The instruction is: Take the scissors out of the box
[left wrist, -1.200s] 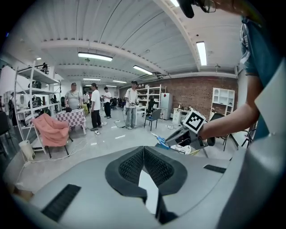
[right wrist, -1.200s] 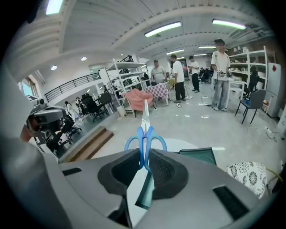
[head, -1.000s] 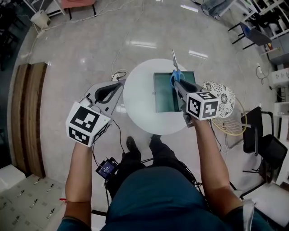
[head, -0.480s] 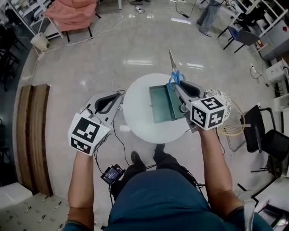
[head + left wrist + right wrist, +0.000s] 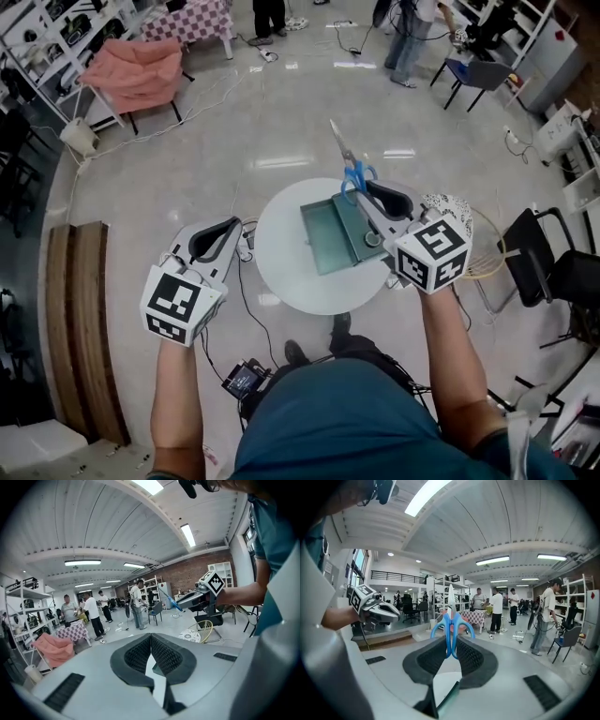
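Note:
Scissors point(image 5: 349, 165) with blue handles stick up out of my right gripper point(image 5: 357, 186), which is shut on the handles, blades pointing up and away. They hang in the air above the far edge of the open green box point(image 5: 323, 236) on the round white table point(image 5: 281, 272). In the right gripper view the scissors point(image 5: 451, 620) stand upright between the pads of the gripper point(image 5: 452, 649). My left gripper point(image 5: 242, 225) hovers left of the table, shut and empty. In the left gripper view its pads point(image 5: 140, 654) meet with nothing between them.
A patterned wicker chair point(image 5: 461, 214) stands right of the table, with black chairs point(image 5: 544, 267) beyond it. A wooden bench point(image 5: 80, 328) lies on the floor at the left. Cables run over the floor near the table. Several people stand at the far end of the room.
Both grippers have risen. The scissors went up with the right gripper and now hang higher over the box. The table looks smaller and farther below.

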Demonstrator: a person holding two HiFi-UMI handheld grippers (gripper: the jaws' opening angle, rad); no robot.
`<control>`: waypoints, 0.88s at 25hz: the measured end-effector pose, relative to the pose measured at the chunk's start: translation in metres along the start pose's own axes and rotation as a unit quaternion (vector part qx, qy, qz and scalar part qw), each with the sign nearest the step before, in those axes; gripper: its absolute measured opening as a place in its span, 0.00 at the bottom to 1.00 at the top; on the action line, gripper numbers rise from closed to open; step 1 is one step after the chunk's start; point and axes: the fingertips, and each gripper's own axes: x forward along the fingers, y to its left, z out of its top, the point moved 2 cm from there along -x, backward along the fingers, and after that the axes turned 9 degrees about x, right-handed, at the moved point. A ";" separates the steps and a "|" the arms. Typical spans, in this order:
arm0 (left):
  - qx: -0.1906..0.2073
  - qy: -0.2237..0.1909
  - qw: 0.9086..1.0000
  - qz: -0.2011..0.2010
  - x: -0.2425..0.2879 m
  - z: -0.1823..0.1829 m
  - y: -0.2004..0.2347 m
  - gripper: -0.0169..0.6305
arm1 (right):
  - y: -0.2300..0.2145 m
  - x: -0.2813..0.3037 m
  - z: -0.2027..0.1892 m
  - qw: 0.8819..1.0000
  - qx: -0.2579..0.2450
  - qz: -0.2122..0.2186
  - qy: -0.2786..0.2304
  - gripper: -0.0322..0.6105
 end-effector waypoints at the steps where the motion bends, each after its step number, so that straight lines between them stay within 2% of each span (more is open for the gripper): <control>1: 0.004 -0.002 1.000 -0.001 -0.003 0.003 0.001 0.05 | 0.004 -0.004 0.005 1.000 -0.005 -0.001 -0.005 0.19; 11: 0.022 -0.009 1.000 -0.004 -0.029 0.018 0.012 0.05 | 0.032 -0.029 0.037 0.999 -0.028 -0.012 -0.034 0.19; 22: 0.022 -0.007 1.000 -0.003 -0.040 0.019 0.018 0.05 | 0.039 -0.029 0.042 0.999 -0.028 -0.013 -0.029 0.19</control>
